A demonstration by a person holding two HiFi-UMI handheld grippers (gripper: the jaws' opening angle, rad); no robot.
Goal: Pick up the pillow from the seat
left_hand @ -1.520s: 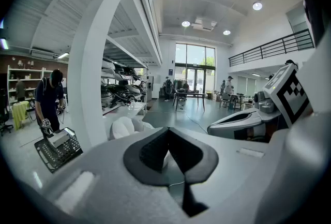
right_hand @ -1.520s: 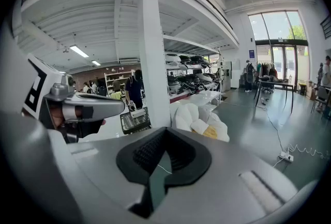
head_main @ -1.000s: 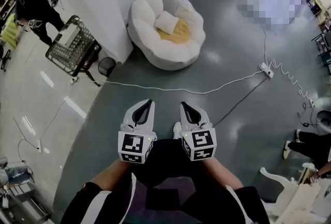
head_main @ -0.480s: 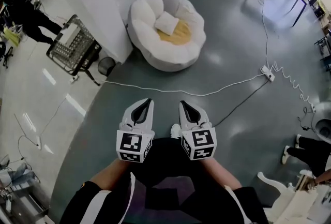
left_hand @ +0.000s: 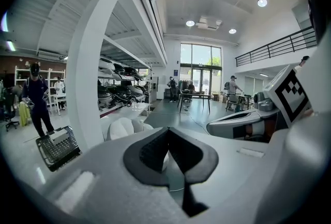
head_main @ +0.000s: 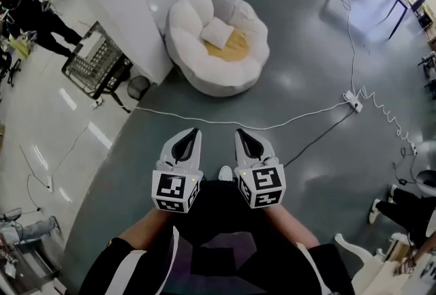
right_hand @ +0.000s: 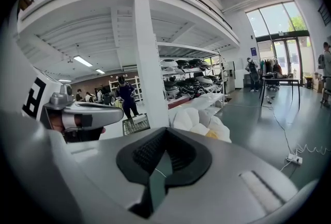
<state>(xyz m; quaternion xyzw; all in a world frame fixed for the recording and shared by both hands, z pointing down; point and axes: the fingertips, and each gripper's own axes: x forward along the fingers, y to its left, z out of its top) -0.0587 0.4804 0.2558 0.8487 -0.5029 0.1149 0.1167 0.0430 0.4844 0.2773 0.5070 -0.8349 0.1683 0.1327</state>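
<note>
The pillow (head_main: 216, 32) is a small, plump, square white cushion with soft rounded corners, plain and unpatterned, turned so that its corners point like a diamond in the head view. It lies in the round white lounge seat (head_main: 225, 81), a puffy chair with a lobed, petal-like rim, on the back part of the seat's mustard-yellow centre pad (head_main: 235, 48) and touching the puffed lobes behind it. The seat stands on the glossy dark grey floor (head_main: 306, 35) just beside a broad white pillar (head_main: 112, 1), well apart from both grippers, with a thin white cable (head_main: 204, 120) running across the floor between. The left gripper (head_main: 195, 131) and the right gripper (head_main: 239, 131) are held side by side, low in the head view, both pointing toward the seat. In each gripper view the dark ribbed pads meet at the tips with nothing between them: both are clenched and empty. The only print that shows is the black-and-white square marker pattern on the left cube (head_main: 174, 190) and the right cube (head_main: 261, 184).
</note>
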